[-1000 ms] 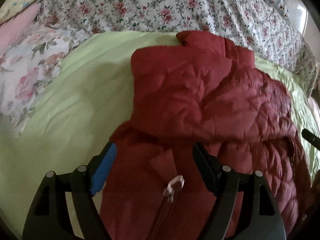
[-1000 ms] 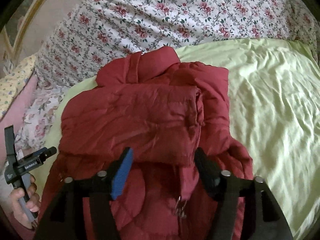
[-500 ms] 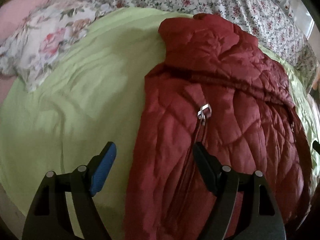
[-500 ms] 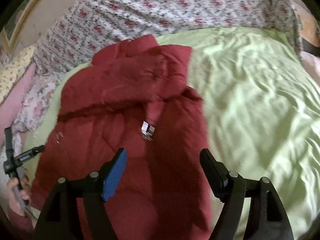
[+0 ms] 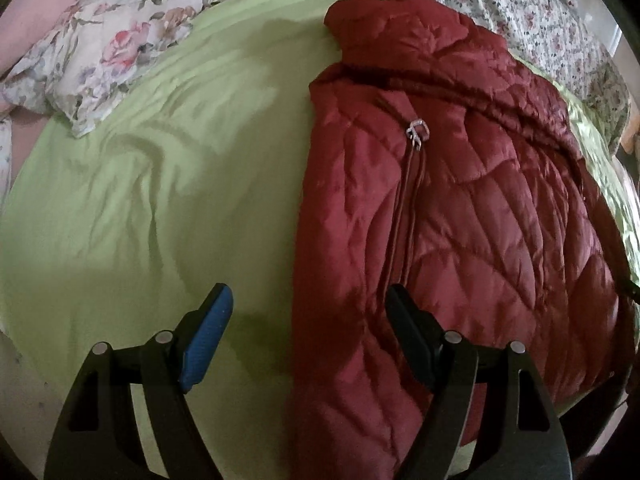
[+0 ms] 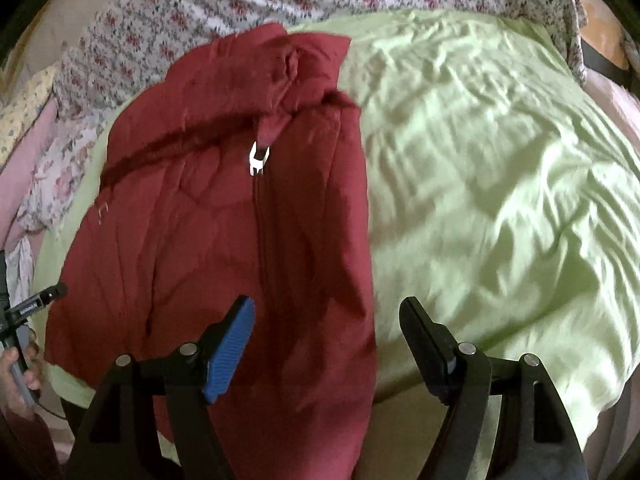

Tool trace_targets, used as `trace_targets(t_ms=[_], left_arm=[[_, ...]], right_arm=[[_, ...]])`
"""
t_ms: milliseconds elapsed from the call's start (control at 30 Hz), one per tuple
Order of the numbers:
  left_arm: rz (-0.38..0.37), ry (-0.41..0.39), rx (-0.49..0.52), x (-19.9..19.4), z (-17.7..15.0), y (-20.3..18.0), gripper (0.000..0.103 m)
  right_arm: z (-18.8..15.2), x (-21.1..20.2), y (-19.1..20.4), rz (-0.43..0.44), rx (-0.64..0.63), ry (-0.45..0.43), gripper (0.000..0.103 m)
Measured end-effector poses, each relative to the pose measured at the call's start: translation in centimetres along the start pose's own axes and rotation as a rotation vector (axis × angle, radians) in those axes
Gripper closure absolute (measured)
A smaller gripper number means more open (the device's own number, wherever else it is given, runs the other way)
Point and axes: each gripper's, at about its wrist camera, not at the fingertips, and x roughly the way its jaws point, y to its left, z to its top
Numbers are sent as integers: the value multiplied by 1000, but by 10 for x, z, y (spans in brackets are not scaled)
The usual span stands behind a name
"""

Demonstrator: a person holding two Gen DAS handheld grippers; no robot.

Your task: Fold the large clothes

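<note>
A dark red quilted jacket (image 5: 460, 220) lies front up on a light green sheet (image 5: 140, 200), its sleeves folded across the chest above a silver zipper pull (image 5: 418, 134). My left gripper (image 5: 308, 296) hangs open over the jacket's left edge, blue pad above the sheet, black finger above the red fabric. In the right wrist view the jacket (image 6: 200, 240) fills the left half, zipper pull (image 6: 258, 158) at its middle. My right gripper (image 6: 327, 306) stands open over the jacket's right edge, blue pad over the fabric, black finger over the sheet (image 6: 480, 160). Neither gripper holds anything.
A floral pillow (image 5: 92, 52) lies at the back left and a flowered bedspread (image 6: 240, 0) runs along the back. The bed's front edge (image 6: 400, 392) is just under the right gripper. A hand (image 6: 16, 364) grips the other gripper's handle at far left.
Both grippers have drawn back from the folded sleeves down toward the jacket's lower part, each drifting out to its own side edge. The right jaws have spread a little wider.
</note>
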Motion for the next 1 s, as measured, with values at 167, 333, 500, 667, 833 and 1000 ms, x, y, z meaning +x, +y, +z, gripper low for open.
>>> trace_targets(t_ms=[167, 333, 500, 667, 833, 1000], left_arm=[[-3, 13, 14, -4, -11, 4, 24], [-34, 41, 21, -1, -21, 2, 22], [-72, 75, 40, 5, -32, -5, 22], [-87, 104, 40, 12, -42, -6, 20], [-99, 94, 71, 11, -46, -9, 20], [-206, 116, 74, 15, -52, -24, 61]], right_arm=[[-16, 1, 5, 29, -19, 34, 26], [-23, -6, 8, 42, -36, 34, 26], [-28, -8, 12, 53, -54, 41, 26], [-33, -9, 14, 58, -73, 54, 27], [-37, -8, 21, 71, -107, 72, 27], [-38, -10, 20, 112, -101, 61, 61]])
